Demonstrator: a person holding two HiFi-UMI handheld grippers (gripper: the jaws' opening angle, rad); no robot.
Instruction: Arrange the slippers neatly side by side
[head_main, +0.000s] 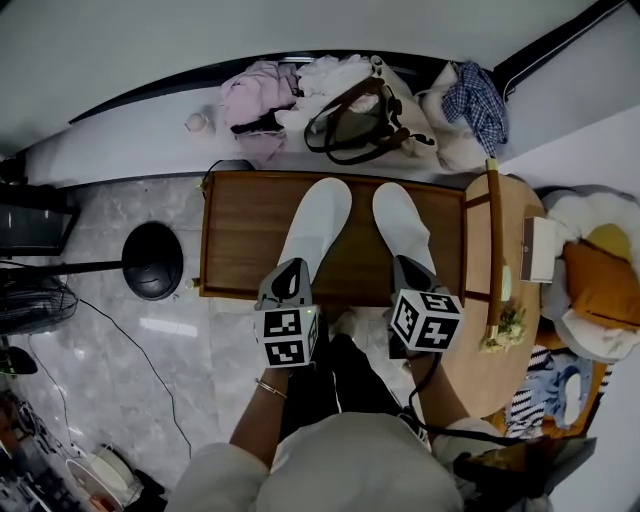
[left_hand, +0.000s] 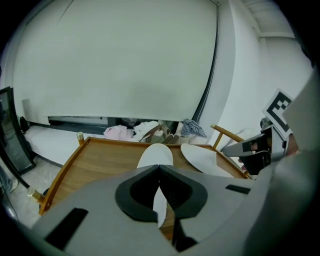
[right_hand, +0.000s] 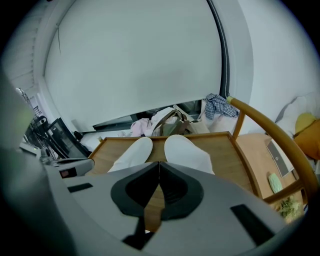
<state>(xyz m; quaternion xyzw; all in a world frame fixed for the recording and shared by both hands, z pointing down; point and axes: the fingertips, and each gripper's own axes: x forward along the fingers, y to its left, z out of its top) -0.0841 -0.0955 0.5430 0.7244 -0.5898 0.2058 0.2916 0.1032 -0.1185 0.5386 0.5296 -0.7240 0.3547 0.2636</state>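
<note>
At left claw (left_hand: 159, 166): clenched on heel of left slipper (left_hand: 156, 154). At right claw (right_hand: 159, 163): clenched too, tips at heel edge of right slipper (right_hand: 186, 152), hold itself unclear. Beyond: toes pointing away, side by side, slightly apart, over wooden counter (head_main: 240, 230). Past far edge: heaped clothes (head_main: 258, 95), bag (head_main: 362, 118).

White slippers (head_main: 316, 226) on wooden table (head_main: 240, 240)

A low wooden table (head_main: 240, 230) with a raised rim is standing on the pale tiled floor (head_main: 120, 340). Two white slippers are lying on its top: the left slipper (head_main: 318, 225) and the right slipper (head_main: 402, 225), toes angling toward each other without touching, heels spreading wider.
</note>
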